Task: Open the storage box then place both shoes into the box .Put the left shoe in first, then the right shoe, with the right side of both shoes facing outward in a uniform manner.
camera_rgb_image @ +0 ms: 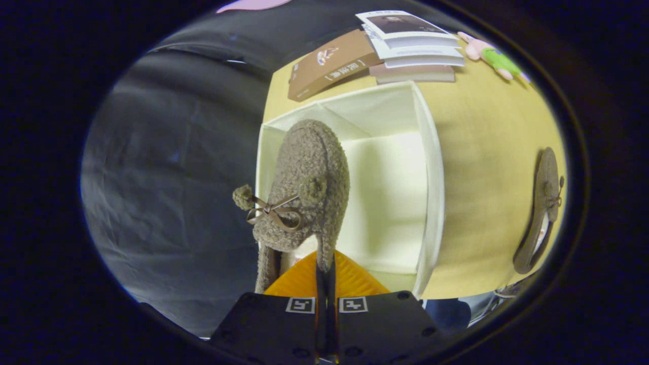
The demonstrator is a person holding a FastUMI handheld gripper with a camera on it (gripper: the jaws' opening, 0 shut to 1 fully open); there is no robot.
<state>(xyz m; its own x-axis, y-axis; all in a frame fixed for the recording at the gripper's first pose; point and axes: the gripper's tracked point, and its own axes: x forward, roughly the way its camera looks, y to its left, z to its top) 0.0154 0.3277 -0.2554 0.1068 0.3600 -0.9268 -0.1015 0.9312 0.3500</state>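
You are working over the broad yellow tabletop (487, 152), and the big white fabric storage box (428, 203) on it is already standing open, its pale inside showing bare as far as you can see, so the opening step looks done. You are carrying the first fuzzy grey-brown slipper shoe with a ribbon bow and pompoms (309, 182) at twelve o'clock from the gripper (325, 284); the fingers are clenching its heel edge between them, nearly closed on the thin rim, and the shoe is hanging over the box's near left side, toe pointing away from you. The matching second grey-brown slipper (540, 213) is lying on the table at about two o'clock, well apart from the box, untouched. By my judgement you are roughly a third through: this shoe is waiting to be lowered in, then the other follows. I cannot tell from here which shoe is the left one.
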